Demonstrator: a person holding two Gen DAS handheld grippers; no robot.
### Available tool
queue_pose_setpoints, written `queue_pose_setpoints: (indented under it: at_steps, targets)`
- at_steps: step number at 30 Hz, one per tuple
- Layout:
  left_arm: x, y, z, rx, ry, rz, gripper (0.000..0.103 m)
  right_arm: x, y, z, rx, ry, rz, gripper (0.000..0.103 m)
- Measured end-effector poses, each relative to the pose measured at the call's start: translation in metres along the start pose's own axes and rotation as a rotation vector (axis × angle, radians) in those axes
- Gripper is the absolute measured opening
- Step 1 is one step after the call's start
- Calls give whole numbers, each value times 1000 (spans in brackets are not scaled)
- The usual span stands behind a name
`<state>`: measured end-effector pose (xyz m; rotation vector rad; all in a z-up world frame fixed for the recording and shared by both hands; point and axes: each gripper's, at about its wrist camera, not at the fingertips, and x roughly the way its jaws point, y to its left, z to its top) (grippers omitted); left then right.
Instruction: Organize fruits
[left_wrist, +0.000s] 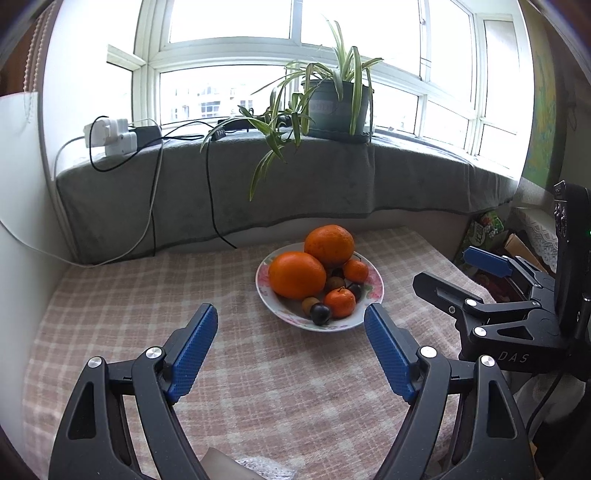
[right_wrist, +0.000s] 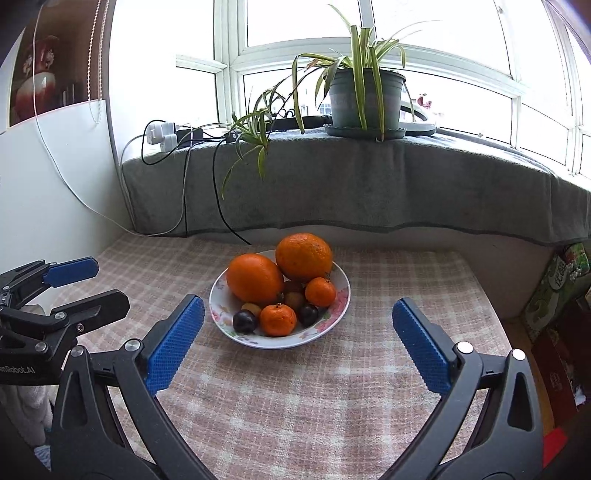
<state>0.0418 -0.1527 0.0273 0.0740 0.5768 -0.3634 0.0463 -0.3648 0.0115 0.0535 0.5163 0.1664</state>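
Both our left hand-held gripper (left_wrist: 290, 316) and right hand-held gripper (right_wrist: 298, 309) gape empty; nudging the piled oranges (right_wrist: 255, 277) could roll fruit off the plate (right_wrist: 341, 301).

bowl (right_wrist: 341, 295): glossy ceramic | tablecloth (right_wrist: 295, 398): matt woven cloth | sill cover (right_wrist: 369, 184): rough towelling
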Motion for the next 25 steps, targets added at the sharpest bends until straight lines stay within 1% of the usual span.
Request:
queue_pose_setpoints:
  at_steps: [8, 19, 25]
  targets:
    - [-3, 2, 1, -8, -9, 14, 82, 5, -1, -2, 0, 16, 0, 103]
    - [-2, 1, 0, -5, -14, 12, 82, 8, -1, -4, 2, 24, 1, 103]
    - [2, 2, -1, -11, 0, 9, 82, 13, -1, -7, 4, 33, 1, 103]
